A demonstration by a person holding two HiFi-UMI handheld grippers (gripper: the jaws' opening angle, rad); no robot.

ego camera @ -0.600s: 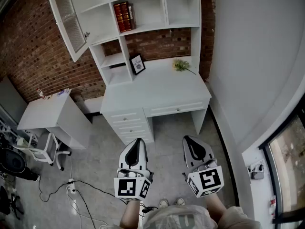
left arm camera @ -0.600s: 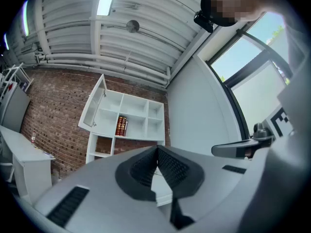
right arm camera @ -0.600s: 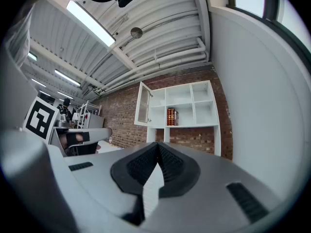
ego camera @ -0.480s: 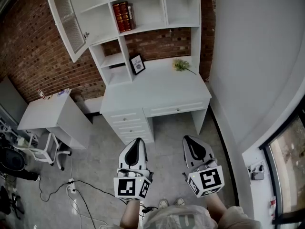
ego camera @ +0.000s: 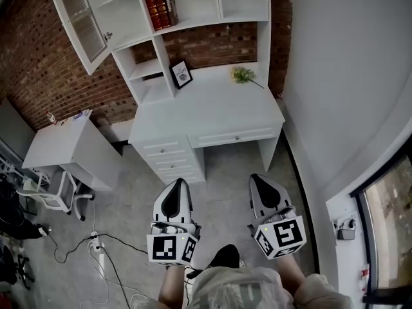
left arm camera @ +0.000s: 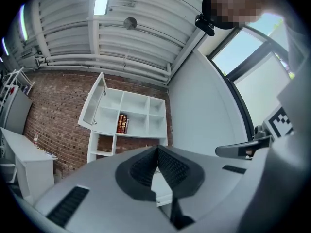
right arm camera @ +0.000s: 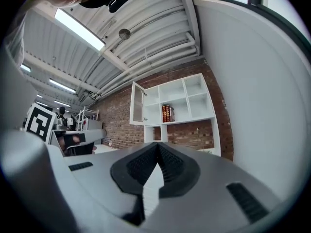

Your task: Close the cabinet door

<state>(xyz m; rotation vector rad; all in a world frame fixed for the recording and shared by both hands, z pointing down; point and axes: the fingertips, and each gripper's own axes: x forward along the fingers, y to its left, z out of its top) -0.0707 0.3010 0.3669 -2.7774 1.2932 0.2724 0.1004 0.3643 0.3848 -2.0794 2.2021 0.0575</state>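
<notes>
The cabinet door (ego camera: pixel 76 17) stands swung wide open at the upper left corner of the white shelf unit (ego camera: pixel 269 18), hinged on the unit's left edge, its panelled face turned out toward the brick wall (ego camera: pixel 35 69). It is well apart from both grippers, which hover low over the floor (ego camera: pixel 219 185) in front of the table (ego camera: pixel 212 111).

The left hand-held gripper (ego camera: pixel 177 181) is closed, its ribbed pads pressed together with nothing in them, as its own view shows (left arm camera: pixel 157 148). The right hand-held gripper (ego camera: pixel 258 177) is likewise closed and empty, pads meeting at the tips (right arm camera: pixel 158 144). Both point toward the shelf unit, side by side and not touching.

In the unit's top row, the middle compartment holds a few red books (ego camera: pixel 159 8) standing upright against its left wall; the same books show in the left gripper view (left arm camera: pixel 121 124) and the right gripper view (right arm camera: pixel 167 113), just right of the open door (left arm camera: pixel 92 106) (right arm camera: pixel 137 105). Under that compartment, a framed picture (ego camera: pixel 181 74) leans in the niche on the table top. A small green sprig (ego camera: pixel 243 75) lies on the table near its back right corner. Three drawers (ego camera: pixel 168 161) are stacked under the table's left side, all shut, with one wide drawer (ego camera: pixel 237 136) beside them. A lower side table (ego camera: pixel 61 148) stands to the left, with a chair (ego camera: pixel 56 195) near it.
</notes>
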